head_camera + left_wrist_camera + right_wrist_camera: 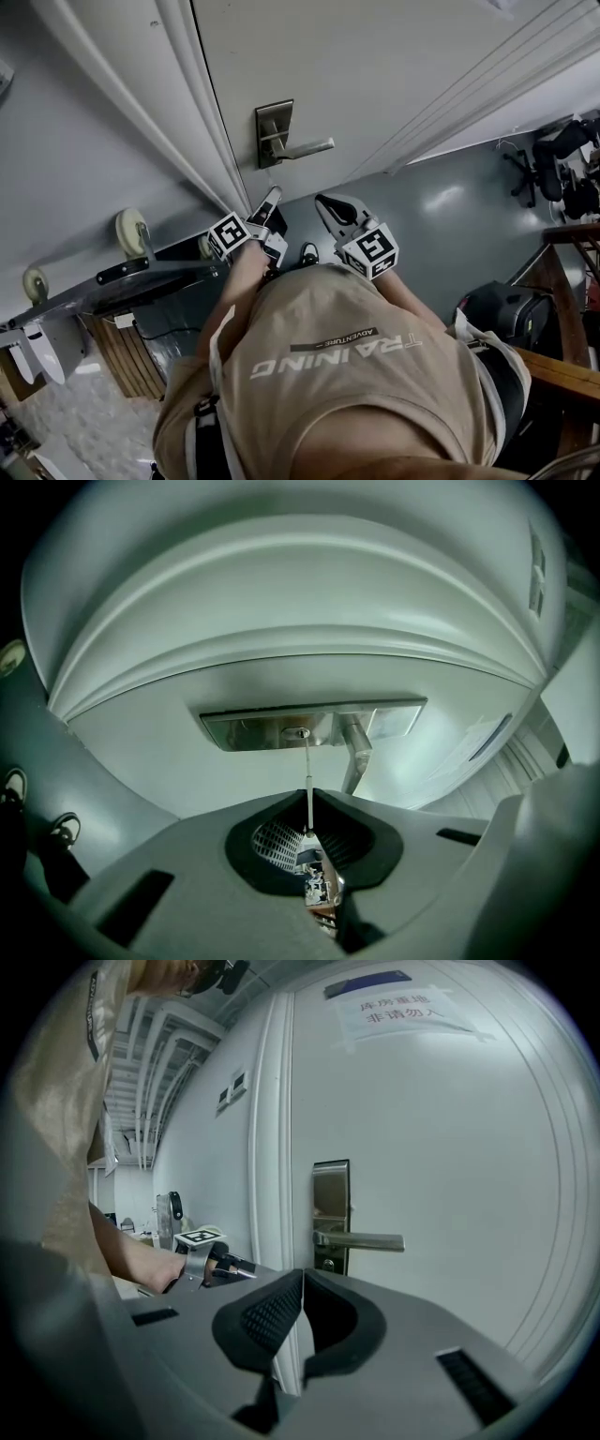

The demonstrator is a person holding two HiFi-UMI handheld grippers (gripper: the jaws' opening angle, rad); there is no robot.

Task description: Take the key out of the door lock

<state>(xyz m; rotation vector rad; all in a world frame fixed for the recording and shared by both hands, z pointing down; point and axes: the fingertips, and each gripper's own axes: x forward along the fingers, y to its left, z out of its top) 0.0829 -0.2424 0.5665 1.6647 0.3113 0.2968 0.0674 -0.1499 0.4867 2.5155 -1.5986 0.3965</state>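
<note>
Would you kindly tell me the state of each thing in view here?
key: out of the lock, pointing at it.
left gripper: shut on the key.
right gripper: shut, empty.
lock: no key in it.
door handle: level, not pressed.
door: closed.

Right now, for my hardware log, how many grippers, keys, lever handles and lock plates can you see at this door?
grippers: 2 (left gripper, right gripper)
key: 1, held in the left jaws
lever handle: 1
lock plate: 1
total: 5
</note>
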